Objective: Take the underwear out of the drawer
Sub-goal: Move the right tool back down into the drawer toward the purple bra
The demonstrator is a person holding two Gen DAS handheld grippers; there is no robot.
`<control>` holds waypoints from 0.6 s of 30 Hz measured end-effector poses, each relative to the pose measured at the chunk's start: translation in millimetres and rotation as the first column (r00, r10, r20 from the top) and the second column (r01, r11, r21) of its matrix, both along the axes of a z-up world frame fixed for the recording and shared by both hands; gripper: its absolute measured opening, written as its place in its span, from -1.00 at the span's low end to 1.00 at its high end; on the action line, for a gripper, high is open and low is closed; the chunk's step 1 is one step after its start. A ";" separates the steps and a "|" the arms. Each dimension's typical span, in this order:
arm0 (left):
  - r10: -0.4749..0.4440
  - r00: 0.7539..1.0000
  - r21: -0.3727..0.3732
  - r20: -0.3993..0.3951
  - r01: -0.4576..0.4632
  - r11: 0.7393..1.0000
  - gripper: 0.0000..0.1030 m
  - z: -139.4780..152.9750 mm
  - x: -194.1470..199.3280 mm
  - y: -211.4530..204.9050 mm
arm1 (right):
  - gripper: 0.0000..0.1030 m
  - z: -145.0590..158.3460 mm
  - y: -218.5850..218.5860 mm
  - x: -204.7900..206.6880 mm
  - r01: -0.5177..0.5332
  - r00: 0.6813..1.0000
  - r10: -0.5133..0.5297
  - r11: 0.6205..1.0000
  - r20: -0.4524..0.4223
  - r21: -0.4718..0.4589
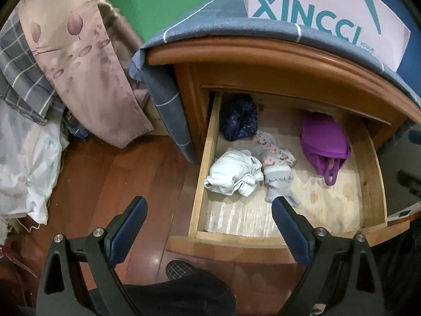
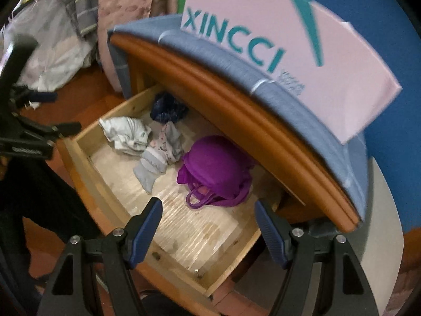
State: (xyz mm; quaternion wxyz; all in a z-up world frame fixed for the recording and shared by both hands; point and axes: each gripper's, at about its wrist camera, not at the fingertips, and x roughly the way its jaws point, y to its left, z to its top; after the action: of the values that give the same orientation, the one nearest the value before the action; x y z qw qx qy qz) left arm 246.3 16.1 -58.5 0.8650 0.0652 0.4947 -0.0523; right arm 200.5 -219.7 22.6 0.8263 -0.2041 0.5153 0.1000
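Four crumpled underwear pieces (image 1: pixel 325 141) (purple largest) in open drawer (image 1: pixel 202 184), both grippers' fingers (image 2: pixel 147 226) spread, empty

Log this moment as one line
drawer: open | garments inside: four | right tongs: open, empty, above purple garment | left tongs: open, empty
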 end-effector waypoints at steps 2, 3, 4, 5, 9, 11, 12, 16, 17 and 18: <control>0.000 1.000 -0.001 -0.007 0.000 1.000 0.83 -1.8 0.6 -0.3 | 0.44 -17.3 5.2 8.2 -0.025 0.999 0.025 0.999 -0.020 -0.029; 0.000 1.000 0.000 -0.011 0.000 1.000 0.83 -2.7 1.3 -0.5 | 0.44 -23.5 7.4 11.2 -0.036 0.999 0.035 0.999 -0.030 -0.038; -0.001 1.000 0.002 -0.013 0.001 1.000 0.83 -3.4 2.4 -0.2 | 0.44 -31.9 9.9 15.5 -0.054 0.998 0.051 0.997 -0.040 -0.053; -0.005 1.000 0.007 -0.015 0.005 1.000 0.83 -4.4 2.9 -1.0 | 0.44 -39.3 12.1 18.9 -0.063 0.997 0.060 0.995 -0.041 -0.073; -0.017 1.000 0.017 -0.022 0.017 1.000 0.83 -7.5 5.1 -3.8 | 0.44 -64.8 17.3 30.1 -0.099 0.994 0.092 0.985 -0.057 -0.141; -0.021 0.999 0.019 -0.027 0.021 1.000 0.83 -9.4 7.0 -4.6 | 0.44 -75.8 17.0 35.2 -0.110 0.992 0.100 0.982 -0.072 -0.156; -0.022 0.999 0.020 -0.031 0.023 1.000 0.83 -10.4 7.9 -4.6 | 0.44 -79.4 16.9 36.5 -0.111 0.992 0.100 0.980 -0.073 -0.166; -0.033 0.999 0.029 -0.040 0.034 0.999 0.83 -12.9 11.2 -5.0 | 0.44 -93.5 15.6 44.3 -0.115 0.992 0.103 0.973 -0.071 -0.198; -0.035 0.999 0.035 -0.039 0.037 0.999 0.83 -13.3 12.2 -5.2 | 0.44 -96.3 15.1 46.1 -0.114 0.993 0.103 0.973 -0.065 -0.202; -0.039 0.998 0.039 -0.040 0.040 0.998 0.83 -13.6 13.7 -5.2 | 0.44 -99.3 14.1 48.3 -0.114 0.993 0.103 0.973 -0.064 -0.202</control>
State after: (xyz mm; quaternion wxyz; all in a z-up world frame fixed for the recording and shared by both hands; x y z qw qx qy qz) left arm 260.0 10.9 -72.1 0.8524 0.0911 0.5113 -0.0608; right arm 248.8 -205.6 -76.7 0.7803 -0.3134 0.5326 0.0966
